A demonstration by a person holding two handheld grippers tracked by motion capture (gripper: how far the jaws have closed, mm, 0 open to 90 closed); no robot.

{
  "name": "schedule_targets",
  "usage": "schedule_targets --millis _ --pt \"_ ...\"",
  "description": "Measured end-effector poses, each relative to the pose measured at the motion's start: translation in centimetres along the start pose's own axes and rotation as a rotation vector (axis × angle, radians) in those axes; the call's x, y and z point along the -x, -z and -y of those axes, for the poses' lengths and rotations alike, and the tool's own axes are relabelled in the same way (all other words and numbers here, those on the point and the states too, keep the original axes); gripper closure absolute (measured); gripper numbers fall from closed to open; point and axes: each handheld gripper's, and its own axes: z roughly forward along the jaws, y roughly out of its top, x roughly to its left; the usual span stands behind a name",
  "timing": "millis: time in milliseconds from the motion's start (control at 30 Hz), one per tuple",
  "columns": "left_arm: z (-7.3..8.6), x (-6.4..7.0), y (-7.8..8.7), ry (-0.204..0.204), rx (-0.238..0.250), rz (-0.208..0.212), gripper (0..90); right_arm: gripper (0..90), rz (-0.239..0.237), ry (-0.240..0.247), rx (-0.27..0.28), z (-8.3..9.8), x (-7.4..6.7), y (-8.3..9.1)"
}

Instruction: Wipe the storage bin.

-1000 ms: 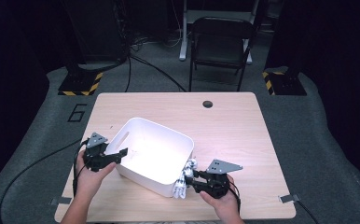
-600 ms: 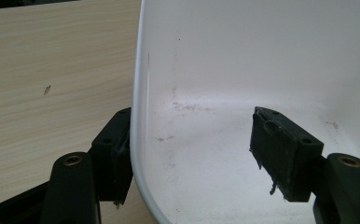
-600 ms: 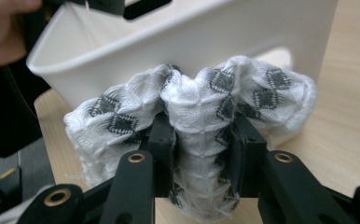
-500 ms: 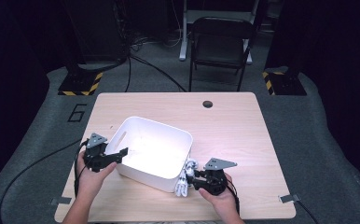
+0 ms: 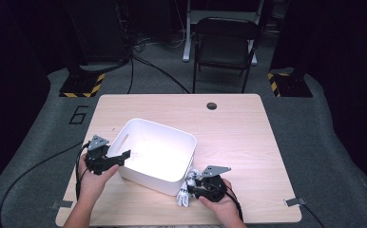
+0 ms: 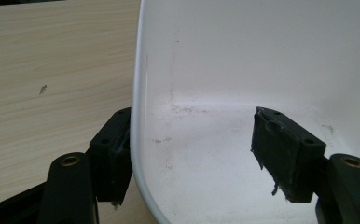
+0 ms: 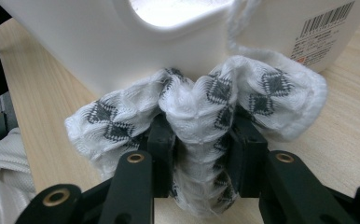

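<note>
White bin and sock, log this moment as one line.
left gripper: open, jaws straddling white bin wall | right gripper: shut on patterned sock | sock beside bin, on table

We take this for a lab or recording studio rather than a home. We see a pale wooden table with a round cable hole near its far edge, standing on grey carpet bearing a painted number six beside the table's far left corner. Black-and-yellow hazard-striped bases sit on the floor beyond both far corners. A black folding metal chair stands behind the far edge, black cables run across the floor, and dark curtains close the room. Grey tape strips mark the table's near corners.
</note>
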Motion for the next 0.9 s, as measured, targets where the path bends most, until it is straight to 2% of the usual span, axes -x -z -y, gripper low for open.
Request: schedule_targets --millis 233,333,367,400,433,467,500,567,600,733,900 --pt "0.0 0.0 0.0 0.001 0.001 0.004 32.3 65.8 -0.009 -0.002 0.016 -0.2 0.0 0.4" --pt "0.0 0.0 0.0 0.000 0.001 0.004 32.2 65.9 -0.015 -0.008 0.047 -0.5 -0.3 1.0" --pt "0.0 0.0 0.0 0.001 0.001 0.004 32.2 65.9 -0.019 -0.006 0.063 -0.7 -0.4 1.3" --pt "0.0 -0.1 0.0 0.002 0.002 0.005 32.1 65.9 -0.034 -0.001 0.106 -1.2 -0.6 2.2" --pt "0.0 -0.1 0.0 0.002 0.002 0.005 32.0 65.9 -0.034 -0.001 0.106 -1.2 -0.6 2.2" --pt "0.0 -0.1 0.0 0.003 0.001 0.007 32.0 65.9 -0.057 -0.012 0.168 -1.8 -1.1 3.2" --pt "0.0 -0.1 0.0 0.003 0.001 0.007 31.8 65.9 -0.057 -0.012 0.168 -1.8 -1.1 3.2" --pt "0.0 -0.1 0.0 0.003 0.002 0.008 31.7 65.9 -0.083 -0.009 0.257 -2.6 -1.6 4.7" --pt "0.0 -0.1 0.0 0.003 0.002 0.008 31.8 65.9 -0.077 0.001 0.266 -2.7 -1.7 4.9" --pt "0.0 -0.1 0.0 0.000 -0.001 0.009 31.9 65.9 -0.058 0.008 0.259 -2.5 -2.0 4.6" --pt "0.0 -0.1 0.0 -0.004 0.000 0.010 32.2 65.9 -0.046 -0.002 0.204 -1.9 -1.7 3.6"
